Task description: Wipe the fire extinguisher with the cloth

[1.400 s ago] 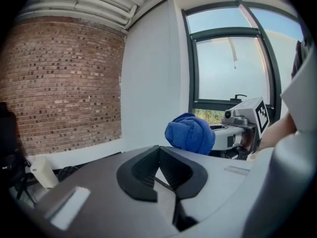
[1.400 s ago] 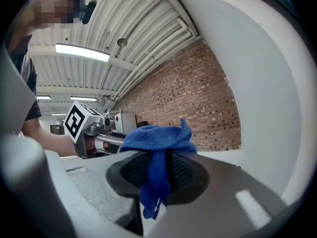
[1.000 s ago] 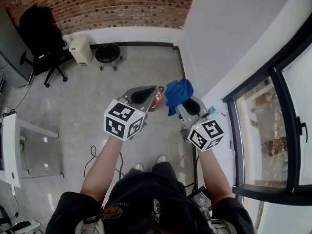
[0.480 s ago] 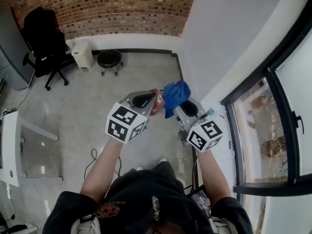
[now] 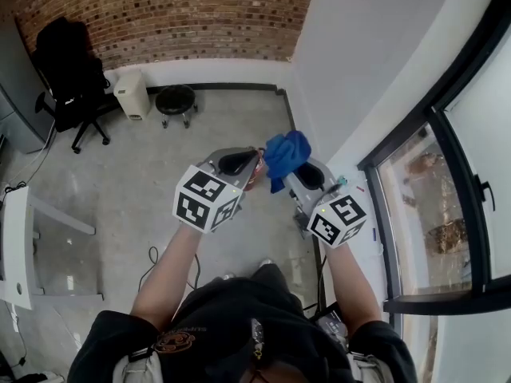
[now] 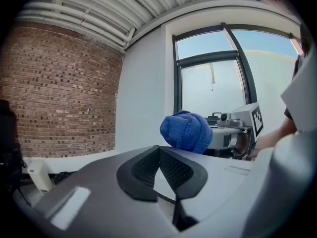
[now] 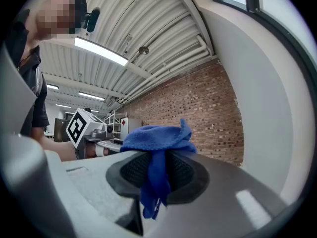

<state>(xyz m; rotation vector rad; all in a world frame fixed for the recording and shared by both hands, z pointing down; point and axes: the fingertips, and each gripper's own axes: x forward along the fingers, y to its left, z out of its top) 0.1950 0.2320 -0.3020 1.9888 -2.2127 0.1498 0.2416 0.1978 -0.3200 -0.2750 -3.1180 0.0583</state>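
**Cloth pinched in the right tool, left tool closed and empty**

The right tool (image 7: 157, 162) has its jaws closed on the blue cloth (image 7: 156, 135). A narrow strip of the fabric hangs down between the two dark pads, and the rest bunches in a loose heap over the tips. In the head view, this tool (image 5: 299, 170) is held out in front of the person, with the cloth (image 5: 286, 154) as a crumpled ball at its far end.

The left tool (image 6: 159, 155) is closed too: its pads meet at the tips and nothing is between them. From its own camera, the cloth (image 6: 185, 131) sits just beyond and to the right of those tips. In the head view, the left tool (image 5: 243, 162) is just beside the right one, their front ends close together.

Of the fire extinguisher (image 5: 255, 174), only a red sliver shows, low between the left tool's tip and the cloth; the rest is hidden under the left tool.

Below both tools lies a pale grey floor (image 5: 144, 158). A white wall (image 5: 359, 70) runs along the right, with a dark-framed window (image 5: 447, 182) further right. A brick wall (image 5: 176, 14) closes the far end, and before it stand a round black stool (image 5: 176, 98) and a black office chair (image 5: 68, 70).
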